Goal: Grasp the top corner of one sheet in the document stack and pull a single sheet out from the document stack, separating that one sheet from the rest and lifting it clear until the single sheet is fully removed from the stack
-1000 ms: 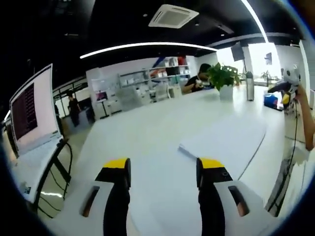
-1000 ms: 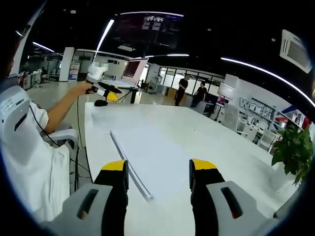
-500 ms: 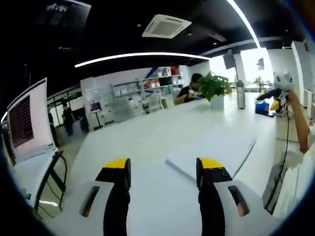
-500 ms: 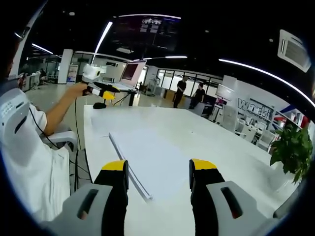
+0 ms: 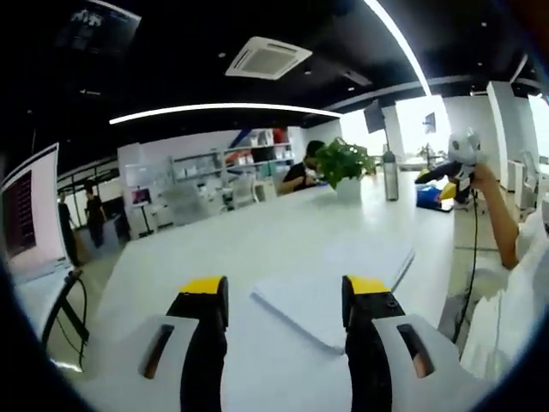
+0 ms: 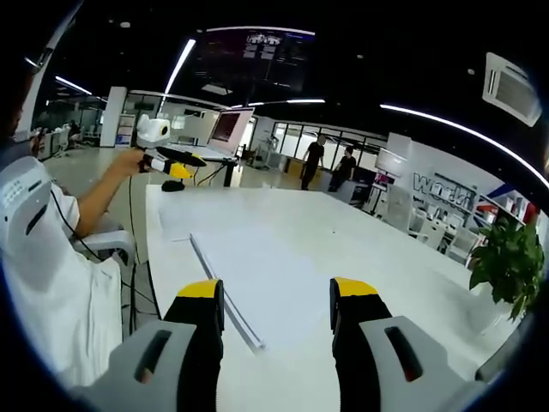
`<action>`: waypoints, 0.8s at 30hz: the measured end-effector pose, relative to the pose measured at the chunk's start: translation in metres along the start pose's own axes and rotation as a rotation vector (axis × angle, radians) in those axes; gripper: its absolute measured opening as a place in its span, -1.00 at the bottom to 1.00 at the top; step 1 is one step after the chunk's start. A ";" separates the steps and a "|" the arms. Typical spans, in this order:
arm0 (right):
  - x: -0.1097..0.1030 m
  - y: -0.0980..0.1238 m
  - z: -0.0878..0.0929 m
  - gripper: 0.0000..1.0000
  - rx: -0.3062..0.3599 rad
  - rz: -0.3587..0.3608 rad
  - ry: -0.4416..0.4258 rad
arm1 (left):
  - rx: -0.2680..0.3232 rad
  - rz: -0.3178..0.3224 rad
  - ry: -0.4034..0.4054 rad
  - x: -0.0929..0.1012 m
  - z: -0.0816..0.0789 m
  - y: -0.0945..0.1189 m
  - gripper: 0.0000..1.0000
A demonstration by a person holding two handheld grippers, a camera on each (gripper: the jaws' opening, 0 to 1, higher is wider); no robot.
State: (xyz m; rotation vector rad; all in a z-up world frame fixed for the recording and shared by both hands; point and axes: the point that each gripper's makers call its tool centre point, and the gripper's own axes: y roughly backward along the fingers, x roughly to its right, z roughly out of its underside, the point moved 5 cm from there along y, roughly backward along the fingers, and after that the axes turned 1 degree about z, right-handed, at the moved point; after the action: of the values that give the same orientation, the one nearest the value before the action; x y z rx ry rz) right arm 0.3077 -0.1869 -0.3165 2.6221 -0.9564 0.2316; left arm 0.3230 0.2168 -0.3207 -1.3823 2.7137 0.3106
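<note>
The document stack (image 5: 330, 283) is a flat pile of white sheets on the white table (image 5: 214, 249). In the left gripper view its near corner sits just ahead of my left gripper (image 5: 285, 292), whose yellow-tipped jaws are open, with only the table and the stack's corner seen between them. In the right gripper view the stack (image 6: 266, 257) stretches away from my right gripper (image 6: 278, 293), which is open above the stack's near end and holds nothing. Each gripper appears in the other's view, held up off the table: the right gripper (image 5: 453, 163) and the left gripper (image 6: 163, 150).
A potted plant (image 5: 343, 163) and a bottle (image 5: 390, 172) stand at the far end of the table. A monitor (image 6: 228, 125) stands beyond the other end. A person's sleeve and body (image 6: 43, 266) border the table edge. Several people are in the background.
The left gripper view has swung, so the stack's corner now lies between its jaws instead of off to the right. In the right gripper view the left gripper has drifted slightly left.
</note>
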 end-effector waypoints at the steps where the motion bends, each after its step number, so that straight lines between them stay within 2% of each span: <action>1: 0.000 0.000 0.000 -0.01 0.001 0.001 -0.001 | -0.002 0.002 0.000 0.001 0.001 0.000 0.08; 9: 0.001 0.001 -0.001 -0.01 0.006 0.005 -0.006 | 0.024 0.044 0.025 0.006 -0.002 0.002 0.07; 13: 0.002 0.000 -0.001 -0.01 0.010 0.007 -0.013 | 0.036 0.052 0.000 0.008 -0.004 0.005 0.07; 24: 0.003 0.000 -0.002 -0.01 0.018 0.009 -0.019 | 0.058 0.083 0.007 0.012 -0.008 0.011 0.07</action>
State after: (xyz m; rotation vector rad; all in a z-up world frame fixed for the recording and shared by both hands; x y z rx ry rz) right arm 0.3098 -0.1879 -0.3138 2.6412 -0.9777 0.2185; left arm 0.3069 0.2121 -0.3135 -1.2616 2.7668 0.2315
